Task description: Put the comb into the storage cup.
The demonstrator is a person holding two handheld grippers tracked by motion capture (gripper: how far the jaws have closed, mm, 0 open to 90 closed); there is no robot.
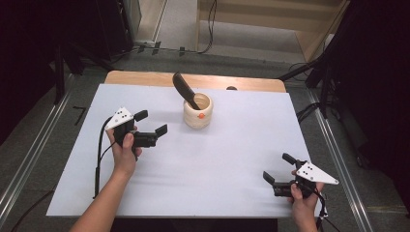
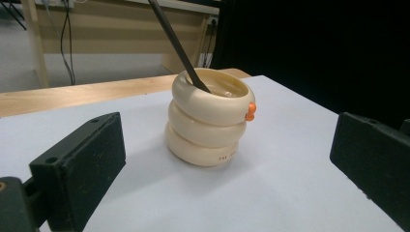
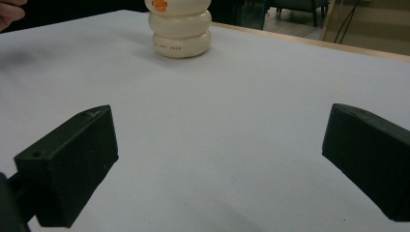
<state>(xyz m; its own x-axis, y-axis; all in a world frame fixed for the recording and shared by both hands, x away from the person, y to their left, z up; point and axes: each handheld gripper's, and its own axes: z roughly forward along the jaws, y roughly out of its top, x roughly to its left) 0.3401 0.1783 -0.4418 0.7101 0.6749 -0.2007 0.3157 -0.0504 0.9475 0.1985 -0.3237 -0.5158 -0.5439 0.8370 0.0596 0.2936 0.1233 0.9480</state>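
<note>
Cream ringed holder [image 1: 198, 112] upright, dark utensil [image 1: 184, 89] leaning inside. Left gripper [image 1: 153, 123] near holder, aimed at it, jaws wide, empty. Right gripper [image 1: 278, 168] well apart, also spread, empty. Judged: approach stage; next, left closes in on holder or utensil

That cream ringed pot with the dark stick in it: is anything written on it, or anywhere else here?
Cream pot: a short line of small dark print on its bottom ring, also visible in the right gripper view; too small and blurred to read.
Orange mark near the rim: a shape, no legible letters.
Nothing else carries readable text.
</note>
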